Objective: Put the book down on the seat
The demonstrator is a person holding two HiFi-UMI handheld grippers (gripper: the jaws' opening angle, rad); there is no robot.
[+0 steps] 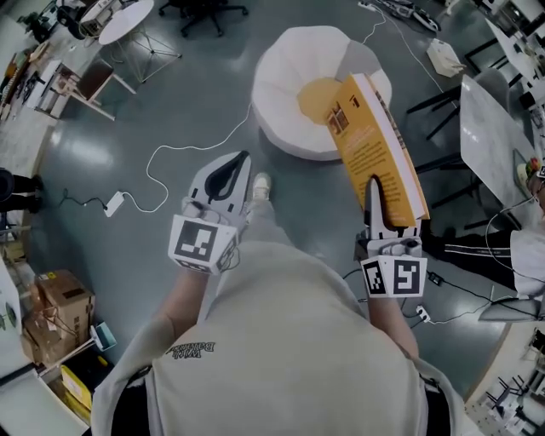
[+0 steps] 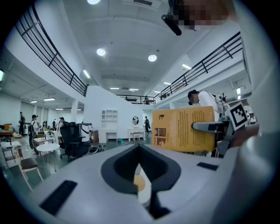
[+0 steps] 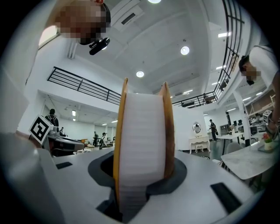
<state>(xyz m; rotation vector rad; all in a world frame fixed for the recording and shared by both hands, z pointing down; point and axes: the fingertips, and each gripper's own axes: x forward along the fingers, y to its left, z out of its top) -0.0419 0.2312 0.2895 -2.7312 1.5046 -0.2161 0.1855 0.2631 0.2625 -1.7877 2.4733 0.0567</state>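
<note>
My right gripper (image 1: 376, 189) is shut on the lower end of an orange-covered book (image 1: 379, 136), which it holds on edge with its pages turned to the right. In the right gripper view the book's page block (image 3: 144, 140) stands upright between the two jaws. The book hangs over the near right part of a round white seat (image 1: 281, 77) that has a yellow cushion (image 1: 315, 102) in its middle. My left gripper (image 1: 244, 160) is shut and empty, with its tips meeting, left of the book and short of the seat. The left gripper view shows the book (image 2: 183, 129) at the right.
A white cable (image 1: 183, 149) runs across the grey floor from the seat to an adapter (image 1: 113, 203). A marble-topped table (image 1: 490, 128) stands at the right, a round white table (image 1: 126, 19) at the far left, and cardboard boxes (image 1: 51, 306) at the near left.
</note>
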